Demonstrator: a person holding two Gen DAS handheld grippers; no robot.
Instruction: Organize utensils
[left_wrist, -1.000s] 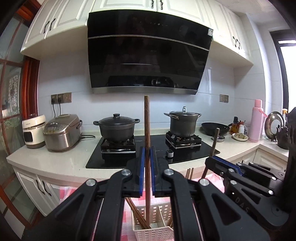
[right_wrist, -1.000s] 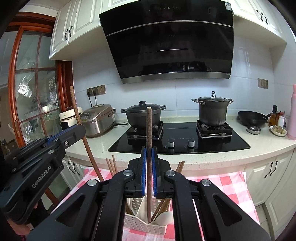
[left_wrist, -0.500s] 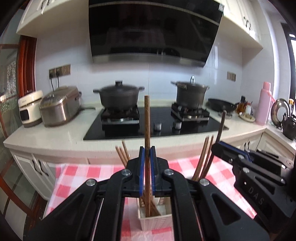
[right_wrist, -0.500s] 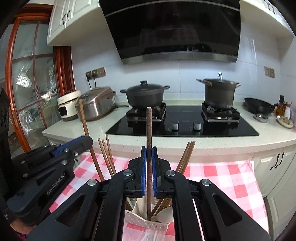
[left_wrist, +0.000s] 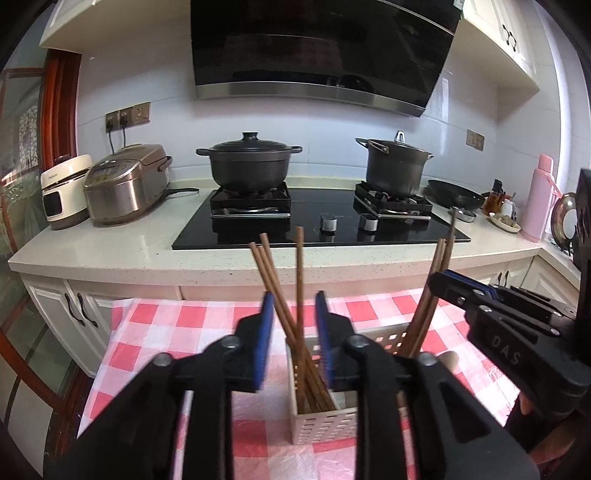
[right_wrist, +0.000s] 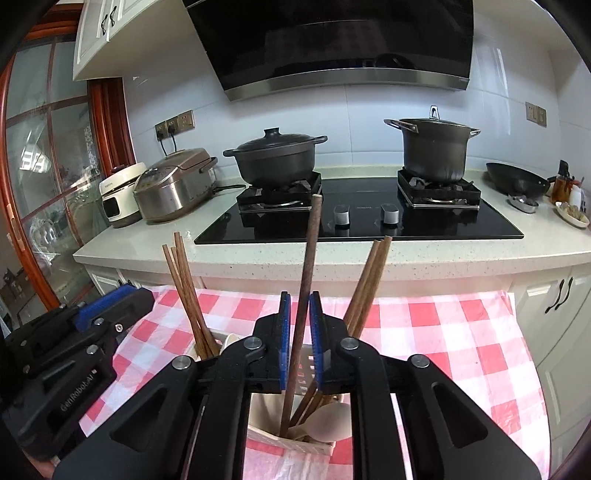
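A white slotted utensil basket (left_wrist: 325, 421) stands on a red-checked cloth (left_wrist: 155, 332). Several brown wooden chopsticks (left_wrist: 275, 288) stand in its left compartment, others (left_wrist: 430, 291) lean at its right. My left gripper (left_wrist: 294, 332) is open above the basket; a released chopstick (left_wrist: 298, 273) stands free between its blue pads. My right gripper (right_wrist: 300, 339) is slightly open around a dark wooden utensil handle (right_wrist: 310, 258) whose lower end is in the basket (right_wrist: 295, 439), beside a wooden spoon (right_wrist: 327, 424). The right gripper also shows in the left wrist view (left_wrist: 458, 290).
A white counter (left_wrist: 110, 251) carries a black hob (left_wrist: 317, 225) with two dark pots (left_wrist: 249, 162), a rice cooker (left_wrist: 125, 181) and a pan (left_wrist: 456, 192). A pink bottle (left_wrist: 541, 195) stands at far right. Cabinets (right_wrist: 550, 314) lie behind the table.
Both grippers have lowered toward the basket. The left jaws have opened and let go of the chopstick, which now stands in the basket. The right jaws have loosened around the dark handle.
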